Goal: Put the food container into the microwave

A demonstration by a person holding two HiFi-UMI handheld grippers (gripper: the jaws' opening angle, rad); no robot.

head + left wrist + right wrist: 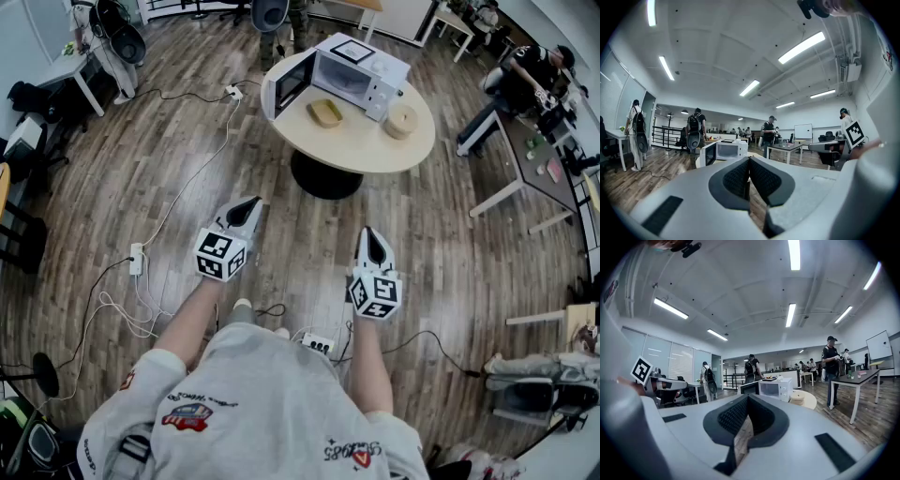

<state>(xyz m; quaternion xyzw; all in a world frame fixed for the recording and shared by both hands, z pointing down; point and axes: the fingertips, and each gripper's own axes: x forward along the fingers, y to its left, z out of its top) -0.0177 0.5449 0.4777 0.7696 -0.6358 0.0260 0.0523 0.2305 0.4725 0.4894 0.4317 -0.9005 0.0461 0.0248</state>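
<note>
Tan and shallow, the food container (325, 112) lies on the round surface (375, 155), just in front of the open door (286, 86) of the microwave (361, 67). It appears light and rigid with a smooth rim. It is probably prone to slip, so take hold across one side wall and keep it level. The left hand-held gripper (246, 204) and the right hand-held gripper (374, 242) are well apart from the surface, jaws pressed together, holding nothing. A round lidded box (401, 120) stands beside the microwave. Loose cables (192, 173) cross the wood-plank floor (187, 141). Desks and people occupy the room's edges.
</note>
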